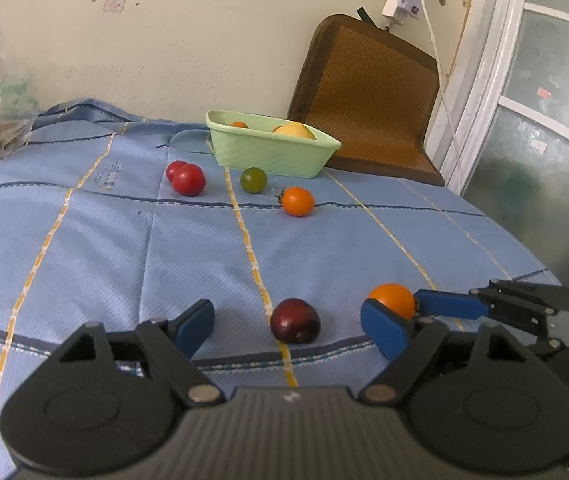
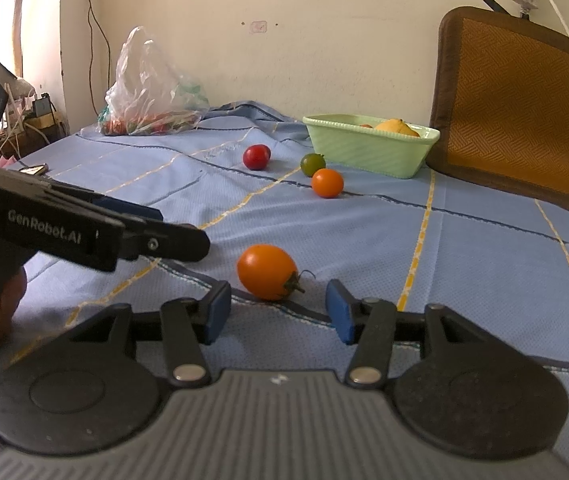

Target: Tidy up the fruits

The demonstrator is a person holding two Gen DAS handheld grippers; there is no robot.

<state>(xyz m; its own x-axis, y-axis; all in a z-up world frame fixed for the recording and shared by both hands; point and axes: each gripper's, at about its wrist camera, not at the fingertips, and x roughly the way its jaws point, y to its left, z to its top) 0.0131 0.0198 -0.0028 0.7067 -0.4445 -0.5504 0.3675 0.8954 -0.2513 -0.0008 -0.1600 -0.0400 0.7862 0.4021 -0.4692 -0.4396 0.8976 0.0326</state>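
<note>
Tongs both released, held low over blue cloth [image 1: 124, 240] — right tongs [image 2: 278, 312] at orange tomato [image 2: 266, 272], left tongs [image 1: 288, 326] at dark tomato [image 1: 295, 320].

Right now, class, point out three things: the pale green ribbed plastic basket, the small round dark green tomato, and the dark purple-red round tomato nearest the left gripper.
Pale green ribbed plastic basket [image 1: 268, 156]: left wrist view, front wall.
Small round dark green tomato [image 1: 253, 179]: left wrist view, middle.
Dark purple-red round tomato [image 1: 295, 320]: left wrist view, middle.

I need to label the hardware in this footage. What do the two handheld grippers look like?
Both match: the left gripper and right gripper have black linkage arms with silver pivot pins, round black housings, a ribbed grey body with a small white logo, and blue finger pads. White "GenRobot.AI" lettering marks the left one's side.
</note>
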